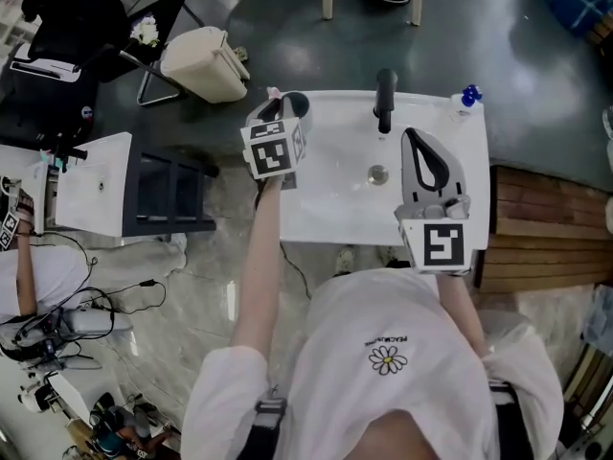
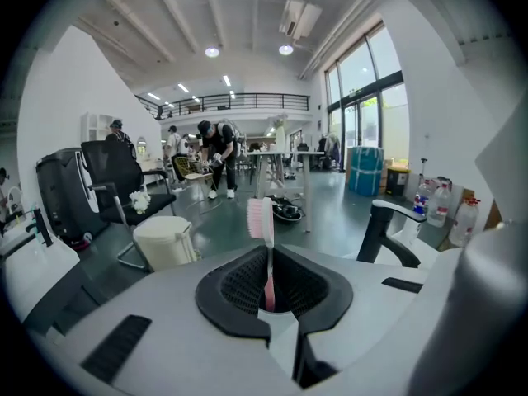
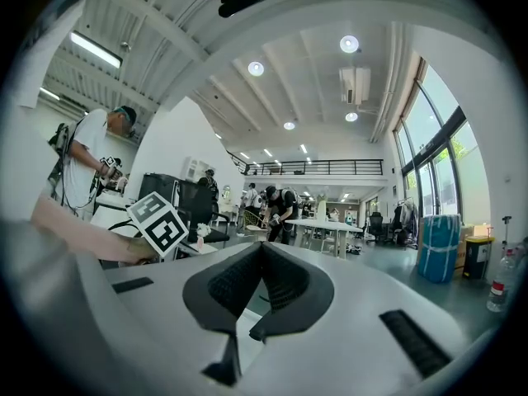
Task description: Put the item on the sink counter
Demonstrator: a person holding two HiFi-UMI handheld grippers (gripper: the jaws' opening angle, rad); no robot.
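Observation:
A pink toothbrush (image 2: 261, 219) stands upright between the jaws of my left gripper (image 2: 268, 252), which is shut on its handle. In the head view my left gripper (image 1: 286, 105) hovers over the far left corner of the white sink counter (image 1: 326, 214), with the toothbrush head (image 1: 273, 93) poking past the counter's edge. My right gripper (image 1: 414, 138) hangs over the right side of the basin, jaws pressed together and holding nothing. In its own view the right gripper (image 3: 262, 248) points across the room. The black faucet (image 1: 385, 100) and the drain (image 1: 378, 172) lie between the two grippers.
A blue-capped bottle (image 1: 467, 96) stands at the counter's far right corner. A beige waste bin (image 1: 203, 63) and a black chair (image 1: 91, 22) are on the floor to the far left. Another white counter (image 1: 91, 182) and a dark rack (image 1: 172, 195) stand left; wooden boards (image 1: 546, 228) lie right.

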